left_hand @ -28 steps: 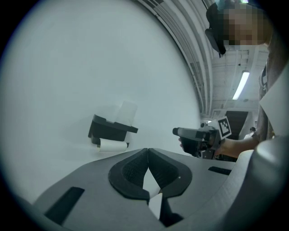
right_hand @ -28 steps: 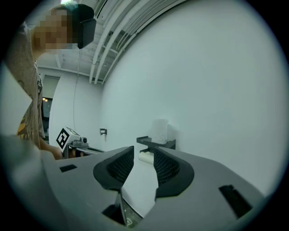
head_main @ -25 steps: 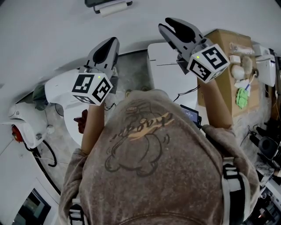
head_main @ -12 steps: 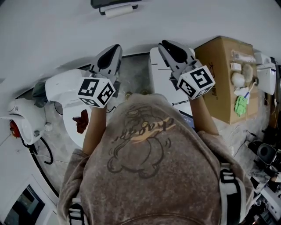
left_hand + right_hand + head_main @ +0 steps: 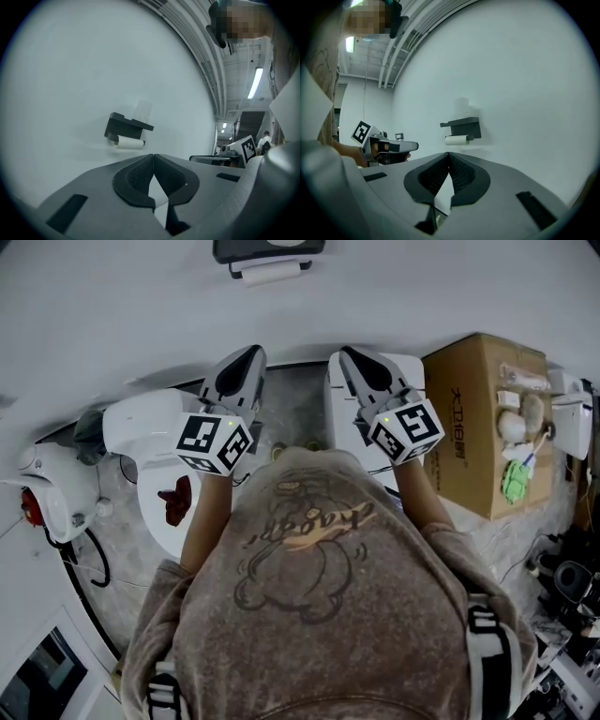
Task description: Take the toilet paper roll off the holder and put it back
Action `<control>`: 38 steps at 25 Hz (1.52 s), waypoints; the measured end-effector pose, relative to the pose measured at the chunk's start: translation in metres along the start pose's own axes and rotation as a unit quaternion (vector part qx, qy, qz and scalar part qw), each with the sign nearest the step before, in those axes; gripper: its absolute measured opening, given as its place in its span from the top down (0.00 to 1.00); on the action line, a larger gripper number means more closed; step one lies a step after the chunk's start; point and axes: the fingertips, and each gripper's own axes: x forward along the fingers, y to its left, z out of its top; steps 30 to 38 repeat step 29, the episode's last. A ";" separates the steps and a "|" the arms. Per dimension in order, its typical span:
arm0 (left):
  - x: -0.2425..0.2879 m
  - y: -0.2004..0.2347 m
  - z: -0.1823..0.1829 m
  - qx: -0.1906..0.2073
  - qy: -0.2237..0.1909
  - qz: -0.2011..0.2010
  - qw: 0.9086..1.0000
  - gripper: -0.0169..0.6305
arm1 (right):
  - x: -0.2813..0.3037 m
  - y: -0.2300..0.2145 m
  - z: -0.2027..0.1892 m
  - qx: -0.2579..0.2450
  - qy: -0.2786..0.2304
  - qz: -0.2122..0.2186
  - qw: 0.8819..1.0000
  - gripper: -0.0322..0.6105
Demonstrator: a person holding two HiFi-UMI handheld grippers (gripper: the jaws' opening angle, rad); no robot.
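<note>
A white toilet paper roll (image 5: 271,273) hangs under a black wall holder (image 5: 268,249) at the top of the head view. The left gripper view shows the roll (image 5: 129,143) and holder (image 5: 126,126) ahead on the white wall; so does the right gripper view, roll (image 5: 456,139) and holder (image 5: 463,127). My left gripper (image 5: 246,356) and right gripper (image 5: 349,356) are side by side, well short of the wall, pointing at it. Both are shut with nothing between the jaws.
Below the grippers are a white toilet (image 5: 150,437) on the left and a white cabinet (image 5: 330,399). A cardboard box (image 5: 487,418) with small items on it stands at the right. A sprayer with hose (image 5: 52,498) hangs at the far left.
Both grippers have come lower and closer together in the head view. The right gripper's jaws, slightly apart a second ago, have come together.
</note>
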 end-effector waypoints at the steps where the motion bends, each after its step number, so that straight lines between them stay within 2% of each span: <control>1: 0.000 0.001 0.001 0.002 0.000 0.001 1.000 0.94 | 0.001 0.000 0.000 0.002 -0.003 0.000 1.000 0.95; 38: -0.005 0.006 0.010 0.008 -0.005 0.022 1.000 0.94 | 0.015 0.008 0.008 0.011 -0.012 0.001 1.000 0.95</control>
